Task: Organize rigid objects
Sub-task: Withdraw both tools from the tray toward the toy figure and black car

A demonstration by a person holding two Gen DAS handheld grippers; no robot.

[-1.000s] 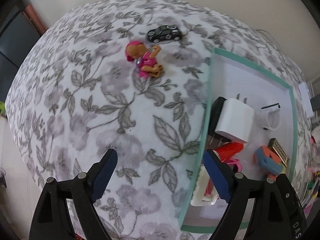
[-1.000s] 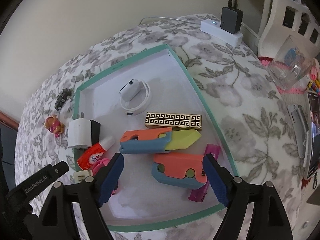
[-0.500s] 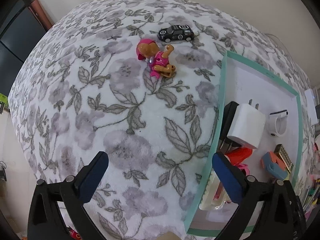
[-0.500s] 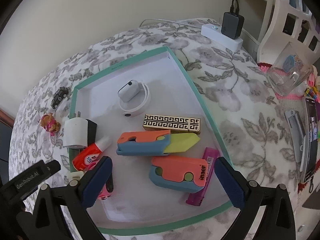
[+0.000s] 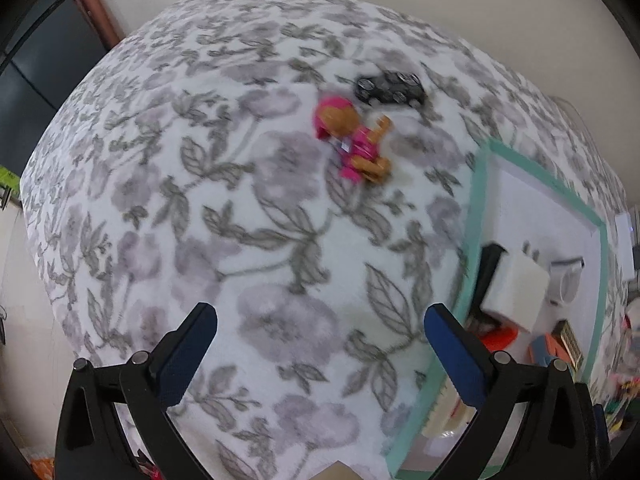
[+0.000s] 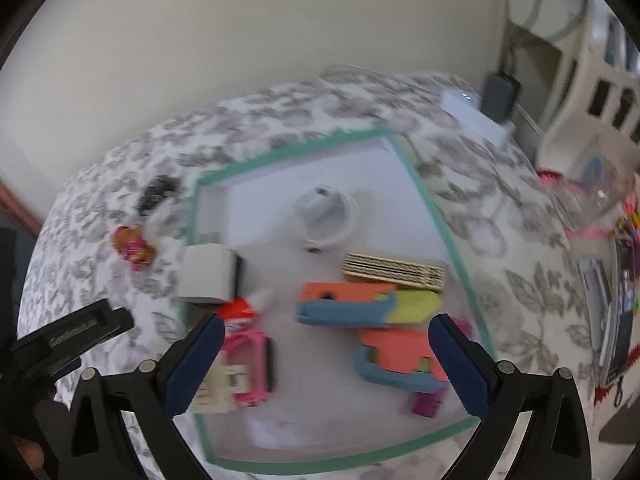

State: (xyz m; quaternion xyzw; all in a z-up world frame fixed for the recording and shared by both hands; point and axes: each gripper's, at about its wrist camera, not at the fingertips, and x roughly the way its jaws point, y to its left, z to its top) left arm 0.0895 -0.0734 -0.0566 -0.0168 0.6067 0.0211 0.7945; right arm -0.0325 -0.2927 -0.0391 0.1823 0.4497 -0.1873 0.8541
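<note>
A pink toy figure (image 5: 354, 142) and a black toy car (image 5: 390, 88) are seen lying on the floral bedspread (image 5: 200, 200), just outside the far left corner of the green-rimmed tray (image 6: 448, 236). The left gripper (image 5: 320, 340) is held above bare bedspread, jaws spread wide, nothing between them. Only the right view shows the tray's full contents: white charger (image 6: 206, 276), patterned gold box (image 6: 394, 272), orange-blue toys (image 6: 344, 306). The right gripper (image 6: 326, 354) is likewise wide open and empty above the tray.
</note>
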